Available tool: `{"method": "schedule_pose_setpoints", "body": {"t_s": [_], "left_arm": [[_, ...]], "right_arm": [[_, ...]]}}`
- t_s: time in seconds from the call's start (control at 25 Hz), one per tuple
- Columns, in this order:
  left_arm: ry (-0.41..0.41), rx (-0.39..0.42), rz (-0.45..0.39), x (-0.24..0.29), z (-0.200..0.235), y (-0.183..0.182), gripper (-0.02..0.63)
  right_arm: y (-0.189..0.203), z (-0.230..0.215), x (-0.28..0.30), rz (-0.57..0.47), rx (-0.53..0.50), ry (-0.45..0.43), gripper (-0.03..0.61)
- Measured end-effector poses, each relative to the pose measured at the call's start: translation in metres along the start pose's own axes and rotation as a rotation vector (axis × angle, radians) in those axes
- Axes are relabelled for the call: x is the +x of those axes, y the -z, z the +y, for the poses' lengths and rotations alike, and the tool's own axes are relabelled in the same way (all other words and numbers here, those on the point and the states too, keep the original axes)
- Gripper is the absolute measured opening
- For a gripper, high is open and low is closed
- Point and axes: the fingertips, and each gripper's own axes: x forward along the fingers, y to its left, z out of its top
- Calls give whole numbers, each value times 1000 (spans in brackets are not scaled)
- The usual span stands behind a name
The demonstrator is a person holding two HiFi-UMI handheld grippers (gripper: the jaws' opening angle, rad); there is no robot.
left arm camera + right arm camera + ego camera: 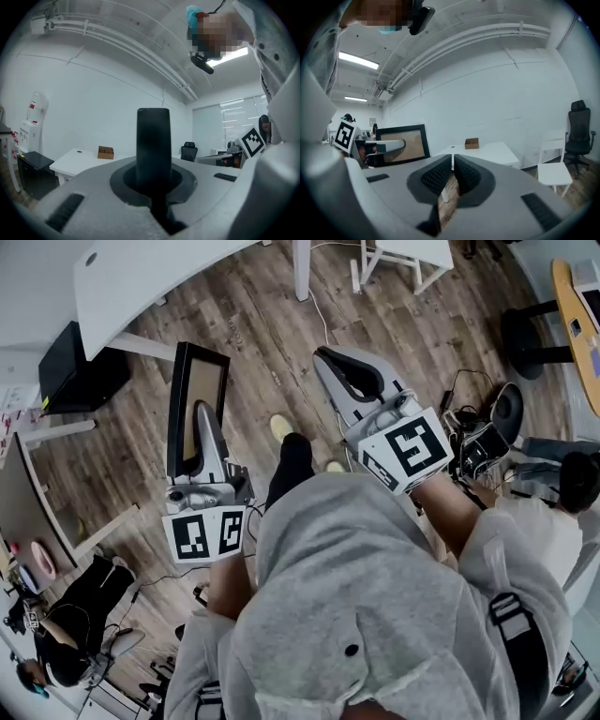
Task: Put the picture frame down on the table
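Observation:
The picture frame (197, 395), black-rimmed with a tan inside, is held upright and off the floor, my left gripper (205, 418) shut on its lower edge. In the left gripper view I see the frame edge-on as a black bar (153, 140) rising out of the left gripper (153, 180). My right gripper (330, 357) is to the right of it, apart from the frame, shut with nothing held. In the right gripper view the right gripper's (453, 171) pads meet, and the frame (405, 143) with the left gripper (386, 146) on it shows at the left.
A white table (141, 277) stands ahead to the left, with a small cardboard box (471, 143) on it. Wooden floor (262, 324) lies between. A white chair (555, 164) and a black office chair (577, 131) stand to the right. Seated people (562, 493) are at both sides.

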Motion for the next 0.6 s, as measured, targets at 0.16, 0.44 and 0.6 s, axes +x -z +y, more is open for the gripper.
{"method": "schedule_pose_setpoints", "body": {"t_s": [0.16, 0.44, 0.6], "left_arm": [[-9, -21, 7, 22, 32, -1, 26], [-14, -37, 10, 47, 81, -3, 26], [-17, -36, 7, 56, 107, -9, 26]], "right_arm": [[-2, 0, 38, 37, 3, 0, 35], [-7, -1, 95, 61, 29, 10, 35], [-15, 4, 125, 60, 25, -4, 35]]}}
